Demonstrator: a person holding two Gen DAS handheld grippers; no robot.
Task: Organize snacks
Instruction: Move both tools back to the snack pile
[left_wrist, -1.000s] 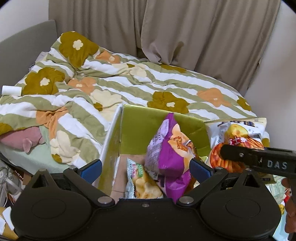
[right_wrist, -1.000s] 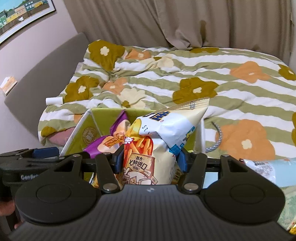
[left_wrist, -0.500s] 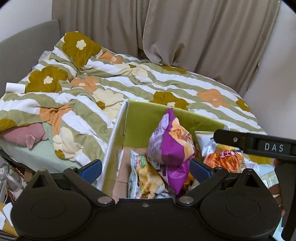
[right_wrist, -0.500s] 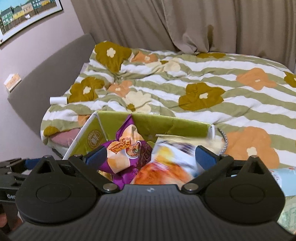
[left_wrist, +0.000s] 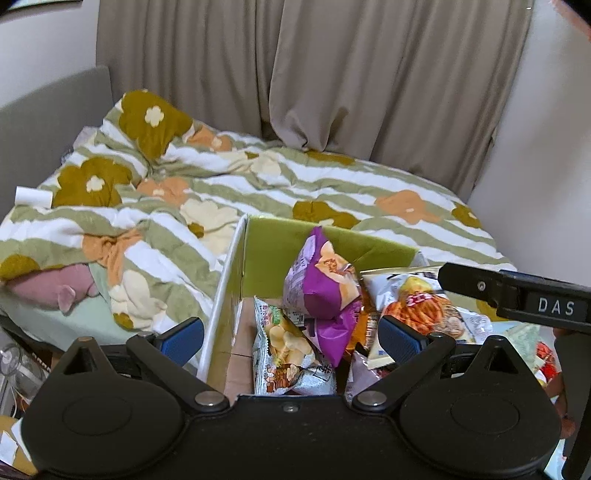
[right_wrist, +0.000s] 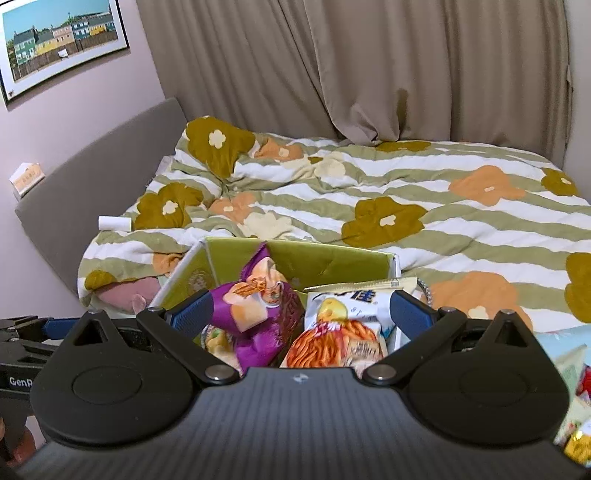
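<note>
A green-lined cardboard box (left_wrist: 258, 251) sits on the bed and holds snack bags: a purple bag (left_wrist: 321, 280) upright, a green-and-white chip bag (left_wrist: 280, 343), and a white-and-orange snack bag (left_wrist: 413, 306) lying at the box's right. The box (right_wrist: 317, 258), purple bag (right_wrist: 255, 306) and white-and-orange bag (right_wrist: 343, 325) also show in the right wrist view. My left gripper (left_wrist: 291, 336) is open and empty above the box's near side. My right gripper (right_wrist: 299, 314) is open and empty above the white-and-orange bag.
A striped floral duvet (left_wrist: 229, 184) covers the bed around the box. More snack packets (right_wrist: 569, 376) lie at the right. Beige curtains (right_wrist: 369, 74) hang behind. A grey headboard (right_wrist: 96, 177) is at the left. A white roll (right_wrist: 113, 223) lies on the duvet.
My right gripper opened and let go of the white-and-orange bag, which dropped into the box. Both grippers have pulled back and up a little.
</note>
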